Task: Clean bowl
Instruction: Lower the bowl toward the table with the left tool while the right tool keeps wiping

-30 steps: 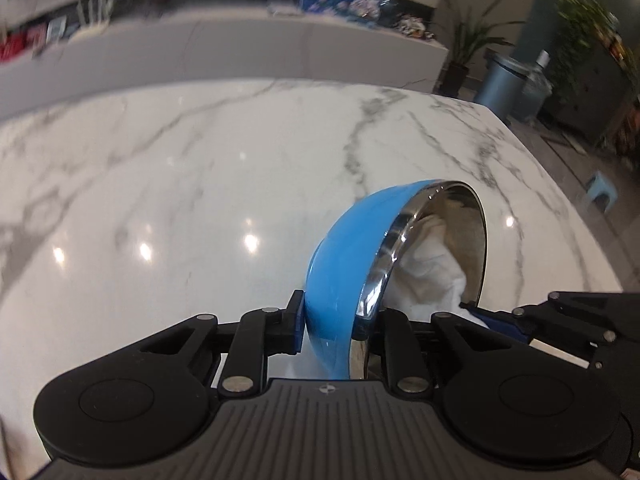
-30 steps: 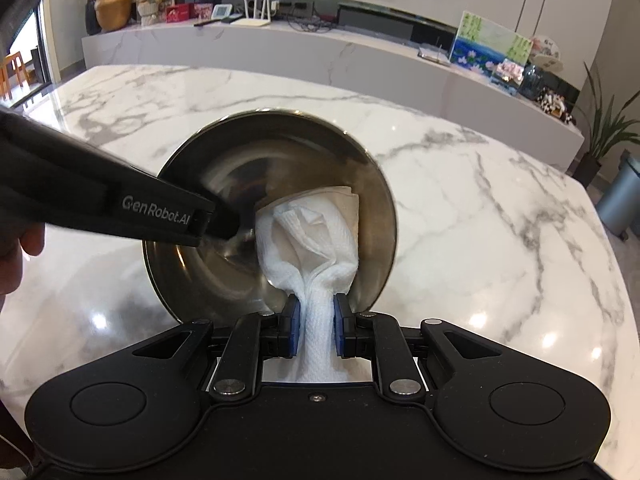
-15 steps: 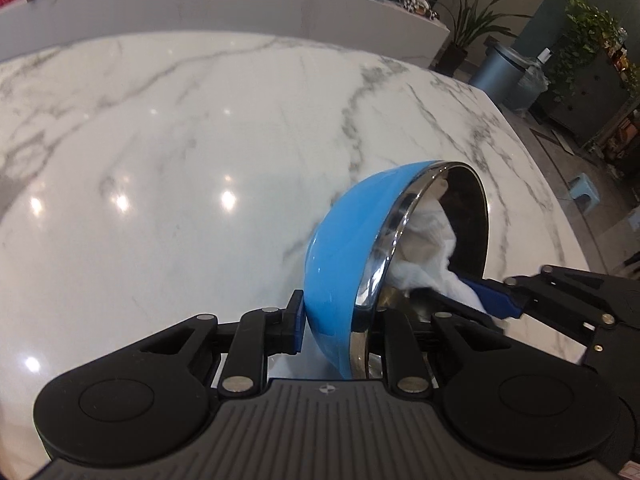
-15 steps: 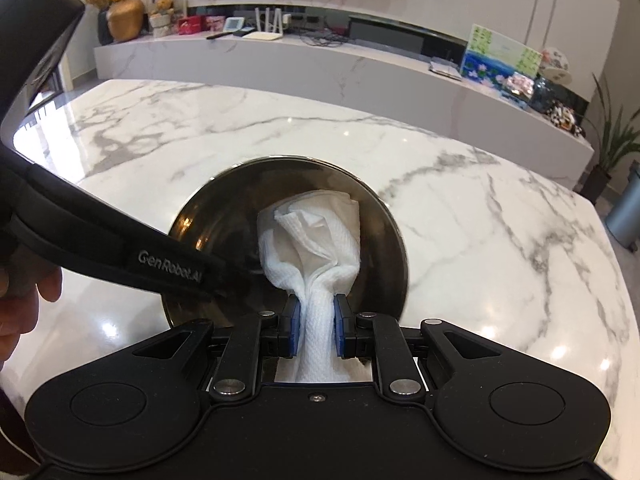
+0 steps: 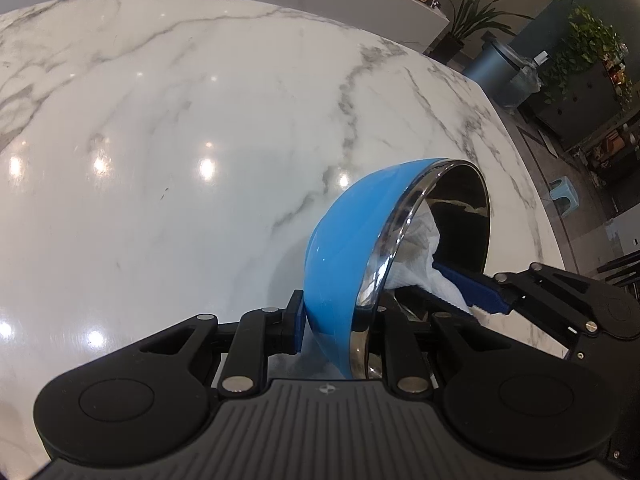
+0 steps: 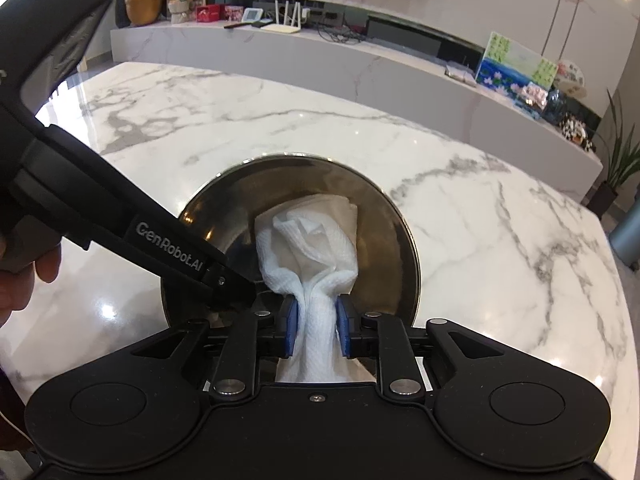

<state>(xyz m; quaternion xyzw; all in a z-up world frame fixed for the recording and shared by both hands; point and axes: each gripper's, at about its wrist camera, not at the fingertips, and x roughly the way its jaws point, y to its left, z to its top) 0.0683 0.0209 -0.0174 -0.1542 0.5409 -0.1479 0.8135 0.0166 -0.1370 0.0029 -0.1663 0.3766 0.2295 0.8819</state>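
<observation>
A bowl (image 5: 340,248), blue outside and steel inside, is tipped on its side above the marble table (image 5: 180,120). My left gripper (image 5: 340,320) is shut on its lower rim, one pad on the blue wall, the other finger inside. A crumpled white paper towel (image 6: 308,240) lies against the steel inside of the bowl (image 6: 372,216). My right gripper (image 6: 316,332) has the towel's tail between its blue pads; its jaws are opening, and the towel still fills the gap and touches both pads. The left gripper's arm (image 6: 168,240) crosses the right wrist view from the left.
A long marble sideboard (image 6: 360,60) with a router, frames and ornaments runs behind the table. A person's hand (image 6: 24,284) shows at the left edge. Beyond the table's right edge stand a grey bin (image 5: 500,76), potted plants (image 5: 592,40) and a small stool (image 5: 562,194).
The right gripper's pads have spread wider around the towel's tail. The bowl sits lower and farther from the right camera, and the left camera has tilted further down at the table.
</observation>
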